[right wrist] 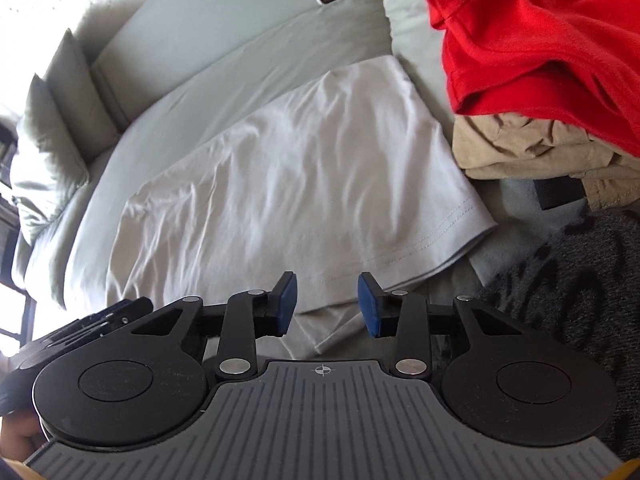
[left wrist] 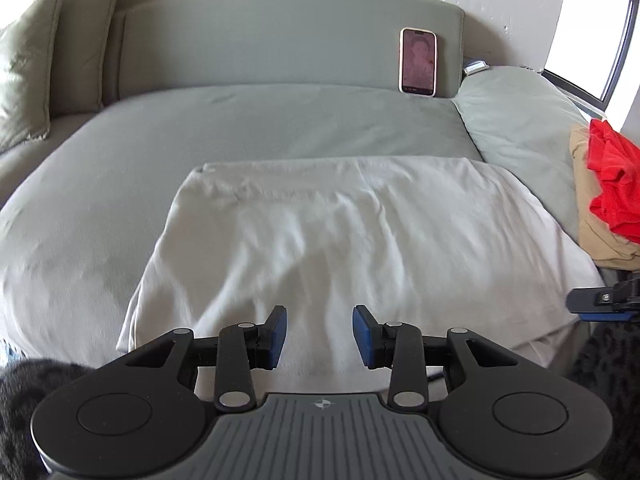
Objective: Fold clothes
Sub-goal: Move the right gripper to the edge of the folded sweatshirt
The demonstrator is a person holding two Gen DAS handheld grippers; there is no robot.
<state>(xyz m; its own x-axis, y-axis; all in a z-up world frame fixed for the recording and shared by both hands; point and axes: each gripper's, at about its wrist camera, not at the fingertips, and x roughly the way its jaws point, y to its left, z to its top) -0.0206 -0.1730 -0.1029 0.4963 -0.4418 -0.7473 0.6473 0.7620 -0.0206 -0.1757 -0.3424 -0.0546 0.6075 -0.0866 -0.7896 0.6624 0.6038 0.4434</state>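
A white garment lies folded flat as a rectangle on the grey-green sofa seat; it also shows in the right wrist view. My left gripper is open and empty, just above the garment's near edge. My right gripper is open and empty over the garment's hemmed near corner; its tip shows at the right edge of the left wrist view. A red garment lies crumpled on top of a tan garment at the right.
A phone leans against the sofa backrest. Cushions stand at the far left and a pillow lies at the right. A dark patterned rug lies below the sofa's front edge.
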